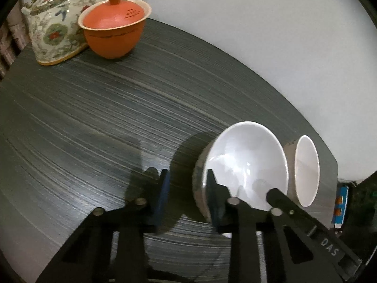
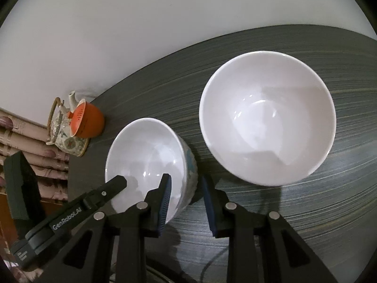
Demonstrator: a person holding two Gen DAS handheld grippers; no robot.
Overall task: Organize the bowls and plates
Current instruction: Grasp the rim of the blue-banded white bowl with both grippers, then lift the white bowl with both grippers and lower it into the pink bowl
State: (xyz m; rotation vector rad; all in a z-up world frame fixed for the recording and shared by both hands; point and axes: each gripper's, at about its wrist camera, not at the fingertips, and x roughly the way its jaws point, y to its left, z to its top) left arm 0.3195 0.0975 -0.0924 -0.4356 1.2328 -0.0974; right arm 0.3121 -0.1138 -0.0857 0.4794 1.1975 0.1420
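A small white bowl with a grey-blue patterned outside stands on the dark streaked table. My left gripper straddles its wall: the right pad is inside, the left pad outside, and a strip of table shows between that pad and the bowl. My right gripper straddles the opposite wall, with one pad inside, the other outside and a thin dark gap. Each gripper's finger shows in the other's view. A larger plain white bowl stands just beside it.
A flowered teapot and an orange lidded cup stand at the table's far corner by the white wall. The table edge runs close behind the large bowl. Striped fabric and a dark box lie beyond the table.
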